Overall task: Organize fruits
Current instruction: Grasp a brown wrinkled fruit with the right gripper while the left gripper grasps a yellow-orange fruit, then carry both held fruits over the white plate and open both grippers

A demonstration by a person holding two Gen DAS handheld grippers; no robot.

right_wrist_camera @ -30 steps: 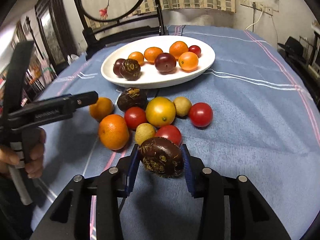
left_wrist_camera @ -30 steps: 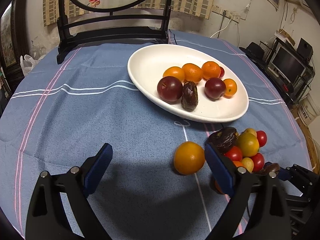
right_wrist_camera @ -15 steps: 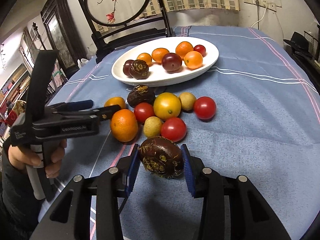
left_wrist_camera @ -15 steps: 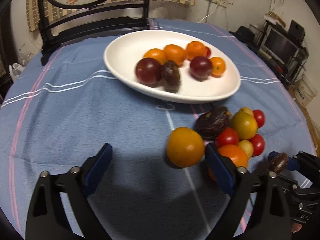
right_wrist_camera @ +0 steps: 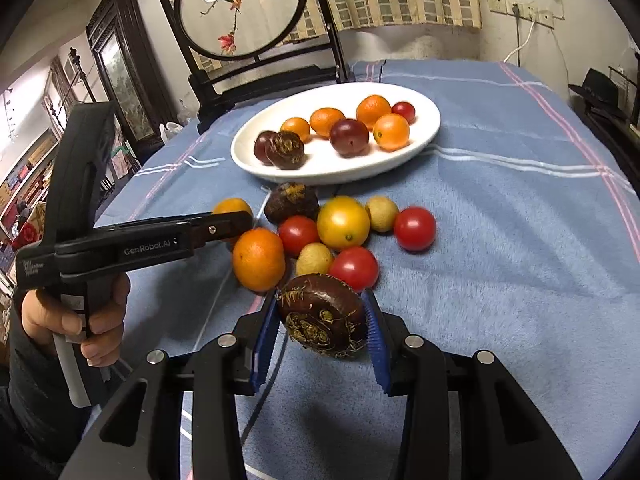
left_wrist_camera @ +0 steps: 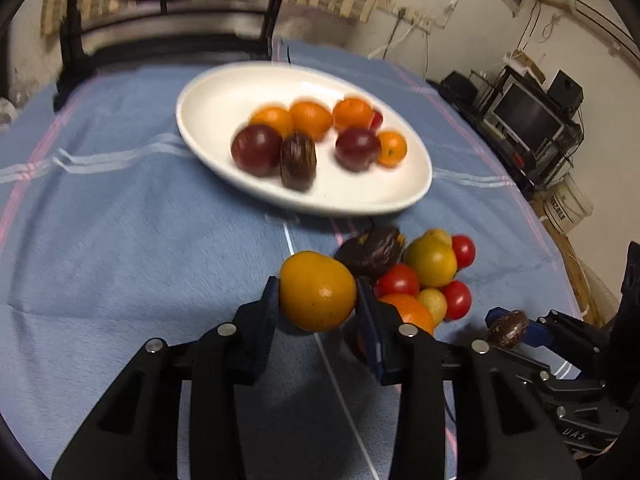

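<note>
In the left wrist view my left gripper [left_wrist_camera: 317,286] has its jaws closing, and both blue pads touch the sides of an orange [left_wrist_camera: 318,294] just above the blue cloth. My right gripper [right_wrist_camera: 322,304] is shut on a dark brown rough-skinned fruit [right_wrist_camera: 322,316] held above the cloth. Between me and the white oval plate [right_wrist_camera: 424,120] lies a pile of loose fruit: a big orange [right_wrist_camera: 259,260], a yellow tomato [right_wrist_camera: 343,222], red tomatoes and another dark fruit [right_wrist_camera: 291,202]. The plate holds several oranges, plums and a dark fruit.
A dark wooden stand with a round embroidered screen [right_wrist_camera: 240,4] rises behind the plate at the table's far edge. A person's hand [right_wrist_camera: 100,320] grips the left tool's handle at the left. Shelves with a monitor [left_wrist_camera: 524,116] stand off to the right.
My left gripper's jaws went from wide apart to closed around the orange, which now sits between the pads. The right gripper keeps the dark fruit and has barely moved.
</note>
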